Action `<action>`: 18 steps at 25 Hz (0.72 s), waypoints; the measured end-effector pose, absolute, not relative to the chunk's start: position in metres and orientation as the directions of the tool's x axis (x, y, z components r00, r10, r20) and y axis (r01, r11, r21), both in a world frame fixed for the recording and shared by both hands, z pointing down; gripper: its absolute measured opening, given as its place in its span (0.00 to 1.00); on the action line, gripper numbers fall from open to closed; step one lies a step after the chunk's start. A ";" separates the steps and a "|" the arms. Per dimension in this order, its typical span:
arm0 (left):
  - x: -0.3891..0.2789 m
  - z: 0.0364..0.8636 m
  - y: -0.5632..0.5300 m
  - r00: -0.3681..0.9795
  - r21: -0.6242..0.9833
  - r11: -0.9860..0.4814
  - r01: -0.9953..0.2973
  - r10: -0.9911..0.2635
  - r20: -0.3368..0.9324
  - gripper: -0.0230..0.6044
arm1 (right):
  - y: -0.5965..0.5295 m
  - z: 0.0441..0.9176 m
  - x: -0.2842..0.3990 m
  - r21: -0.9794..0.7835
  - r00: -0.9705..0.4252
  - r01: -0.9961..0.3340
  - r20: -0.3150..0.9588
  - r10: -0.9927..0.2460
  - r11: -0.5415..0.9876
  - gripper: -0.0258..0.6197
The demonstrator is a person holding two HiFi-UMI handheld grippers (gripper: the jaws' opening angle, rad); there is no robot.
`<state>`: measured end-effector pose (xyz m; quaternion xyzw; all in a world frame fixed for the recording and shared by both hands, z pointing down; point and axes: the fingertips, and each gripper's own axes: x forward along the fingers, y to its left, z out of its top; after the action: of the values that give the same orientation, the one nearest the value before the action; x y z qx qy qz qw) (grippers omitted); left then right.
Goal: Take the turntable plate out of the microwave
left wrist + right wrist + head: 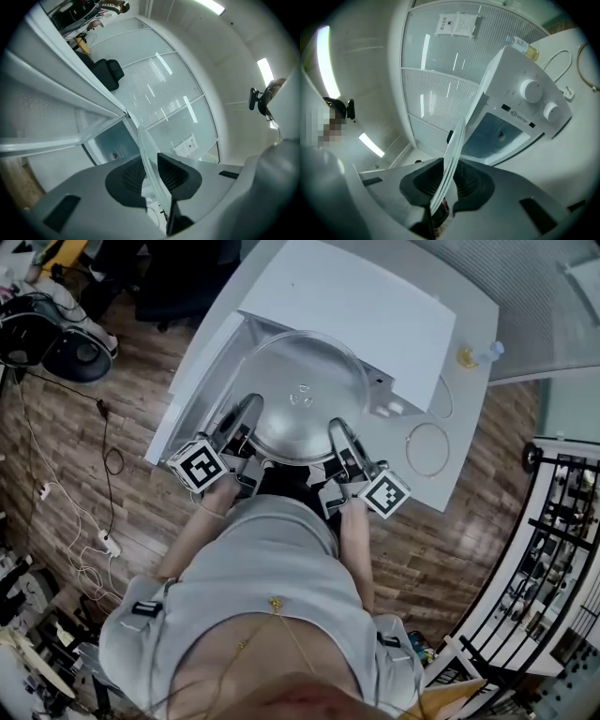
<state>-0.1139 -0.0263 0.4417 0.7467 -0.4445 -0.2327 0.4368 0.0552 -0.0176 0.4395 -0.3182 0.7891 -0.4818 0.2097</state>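
The clear glass turntable plate (pixel 302 397) is lifted in front of the white microwave (pixel 361 306), held by its near rim from both sides. My left gripper (pixel 246 423) is shut on the plate's left rim, and my right gripper (pixel 339 442) is shut on its right rim. In the left gripper view the plate's edge (pixel 148 154) runs upright between the black pads of the left gripper (pixel 151 171). The right gripper view shows the plate's edge (pixel 457 140) clamped in the right gripper (pixel 446 180), with the empty microwave cavity (pixel 501 133) beyond.
The microwave door (pixel 192 381) hangs open at the left. On the white table (pixel 469 409) lie a coiled cable (pixel 427 448), a plug (pixel 389 410) and a small bottle (pixel 478 355). Cables trail over the wood floor at left; a black rack (pixel 553 549) stands at right.
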 end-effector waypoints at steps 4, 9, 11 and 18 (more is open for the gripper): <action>-0.110 0.434 -0.045 0.502 0.866 -0.225 -0.447 -0.864 0.034 0.19 | -0.035 0.435 0.058 -0.893 -0.709 -0.298 -0.031 -0.705 0.338 0.14; -0.104 0.429 -0.070 0.507 0.867 -0.225 -0.445 -0.861 0.037 0.19 | -0.060 0.426 0.064 -0.893 -0.709 -0.290 -0.040 -0.704 0.343 0.15; -0.102 0.430 -0.078 0.506 0.868 -0.220 -0.445 -0.862 0.041 0.19 | -0.068 0.424 0.066 -0.890 -0.712 -0.295 -0.038 -0.701 0.348 0.15; -0.090 0.423 -0.106 0.527 0.864 -0.245 -0.440 -0.850 0.027 0.19 | -0.095 0.420 0.075 -0.886 -0.731 -0.294 -0.034 -0.682 0.359 0.15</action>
<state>-0.0901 -0.1062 0.4232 0.7541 -0.4276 -0.2321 0.4412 0.0750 -0.0949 0.4201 -0.3052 0.7987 -0.4770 0.2033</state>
